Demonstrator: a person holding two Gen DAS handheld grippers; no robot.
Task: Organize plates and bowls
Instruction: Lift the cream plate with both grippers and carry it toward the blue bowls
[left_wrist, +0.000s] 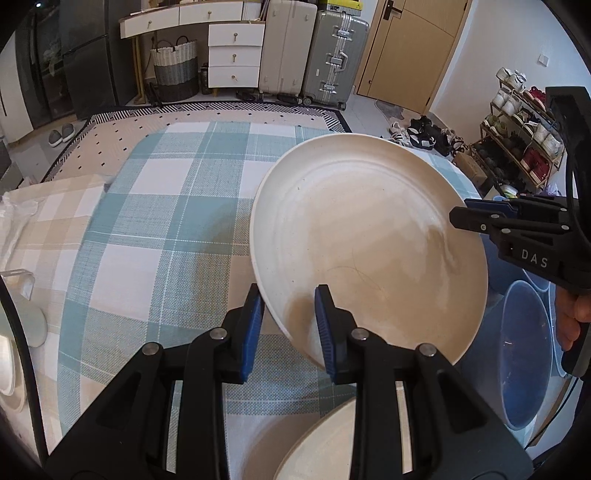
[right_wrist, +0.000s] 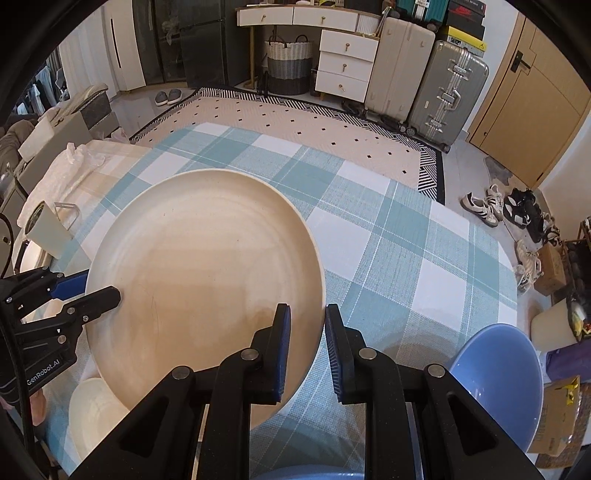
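Observation:
A large cream plate is held tilted above the checked tablecloth; it also shows in the right wrist view. My left gripper straddles its near rim, one pad on each face, jaws partly closed. My right gripper straddles the opposite rim and shows in the left wrist view. The left gripper shows in the right wrist view. A second cream plate lies below on the table. Blue bowls stand at the right.
A white cup and a plastic bag sit at the table's left. A cream bowl lies under the held plate. Beyond the table are a rug, suitcases, drawers, shoes and a shoe rack.

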